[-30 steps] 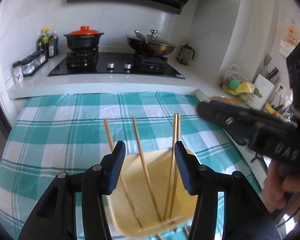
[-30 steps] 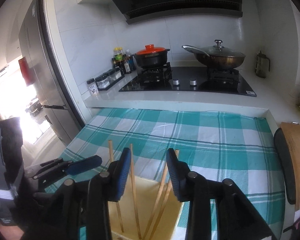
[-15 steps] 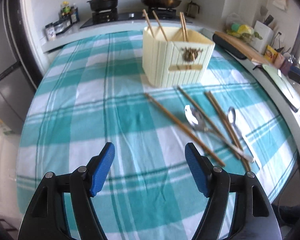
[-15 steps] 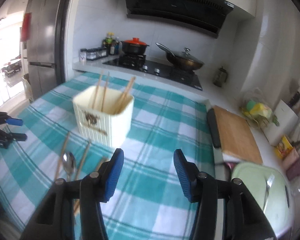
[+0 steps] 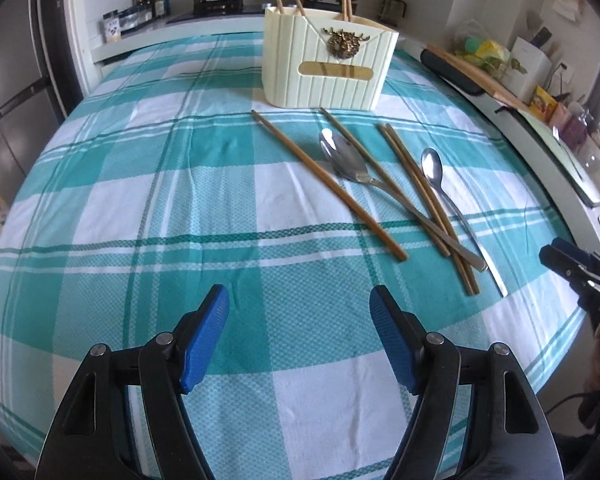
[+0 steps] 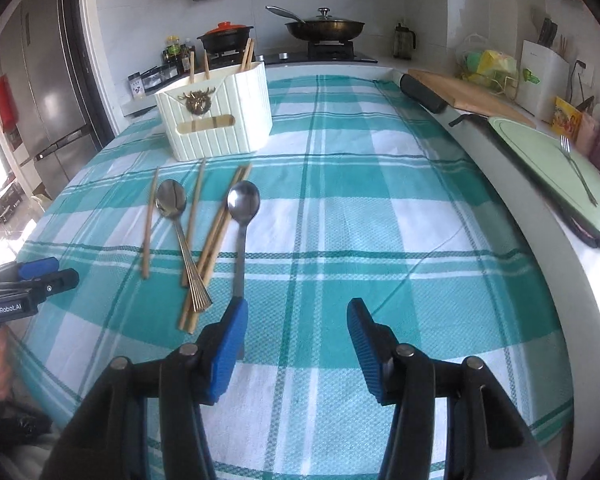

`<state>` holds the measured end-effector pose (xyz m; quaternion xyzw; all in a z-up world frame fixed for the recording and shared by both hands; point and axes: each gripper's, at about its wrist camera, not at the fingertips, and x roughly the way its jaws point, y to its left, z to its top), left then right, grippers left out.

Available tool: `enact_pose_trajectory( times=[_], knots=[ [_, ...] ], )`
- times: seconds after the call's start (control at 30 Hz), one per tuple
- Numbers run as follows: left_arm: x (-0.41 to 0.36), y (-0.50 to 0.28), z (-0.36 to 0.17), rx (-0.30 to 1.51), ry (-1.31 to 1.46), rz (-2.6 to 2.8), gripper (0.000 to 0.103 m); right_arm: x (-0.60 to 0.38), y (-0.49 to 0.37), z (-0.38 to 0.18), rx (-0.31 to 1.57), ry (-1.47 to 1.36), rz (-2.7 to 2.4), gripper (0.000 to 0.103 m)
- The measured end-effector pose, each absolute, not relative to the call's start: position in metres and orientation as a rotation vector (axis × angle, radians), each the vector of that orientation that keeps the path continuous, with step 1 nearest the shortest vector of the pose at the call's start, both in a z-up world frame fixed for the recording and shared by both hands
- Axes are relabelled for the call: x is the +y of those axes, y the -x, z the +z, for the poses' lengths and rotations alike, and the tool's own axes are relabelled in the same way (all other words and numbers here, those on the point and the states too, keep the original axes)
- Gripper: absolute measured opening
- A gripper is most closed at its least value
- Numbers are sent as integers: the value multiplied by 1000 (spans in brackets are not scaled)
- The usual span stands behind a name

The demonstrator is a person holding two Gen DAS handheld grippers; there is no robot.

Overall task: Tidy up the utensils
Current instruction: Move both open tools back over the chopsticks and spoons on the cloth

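Observation:
A cream utensil holder (image 5: pixel 328 66) stands at the far side of the checked tablecloth with several chopsticks upright in it; it also shows in the right wrist view (image 6: pixel 216 116). Loose chopsticks (image 5: pixel 326 182) (image 6: pixel 214 244) and two metal spoons (image 5: pixel 350 160) (image 5: pixel 434 168) (image 6: pixel 171 200) (image 6: pixel 243 202) lie on the cloth in front of it. My left gripper (image 5: pixel 299 308) is open and empty, low over the near cloth. My right gripper (image 6: pixel 296 322) is open and empty, its left fingertip by the end of a spoon handle.
A wooden cutting board (image 6: pixel 460 90) and a pale green tray with a fork (image 6: pixel 560 160) lie on the counter to the right. The stove with a pot (image 6: pixel 226 36) and a pan (image 6: pixel 326 26) is at the back. A fridge (image 6: pixel 40 80) stands on the left.
Both grippers have pulled back from above the holder to the near edge of the table. Both have opened wider. The loose chopsticks and spoons have come into view.

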<state>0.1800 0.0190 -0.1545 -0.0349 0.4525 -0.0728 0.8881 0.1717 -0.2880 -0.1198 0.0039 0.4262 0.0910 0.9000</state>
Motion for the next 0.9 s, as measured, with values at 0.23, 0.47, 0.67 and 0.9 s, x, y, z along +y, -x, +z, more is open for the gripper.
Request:
enact_pose_trajectory(
  times=[0.23, 0.47, 0.67, 0.9],
  knots=[
    [21, -178, -157, 942, 92, -124, 76, -277, -175, -120, 881, -8, 216, 52],
    [22, -178, -159, 947, 95, -107, 76, -273, -182, -128, 902, -23, 222, 47],
    [23, -181, -160, 951, 105, -102, 78, -273, -188, -133, 920, -13, 226, 47],
    [22, -181, -160, 951, 112, -106, 78, -261, -209, -133, 928, 24, 287, 47]
  ],
)
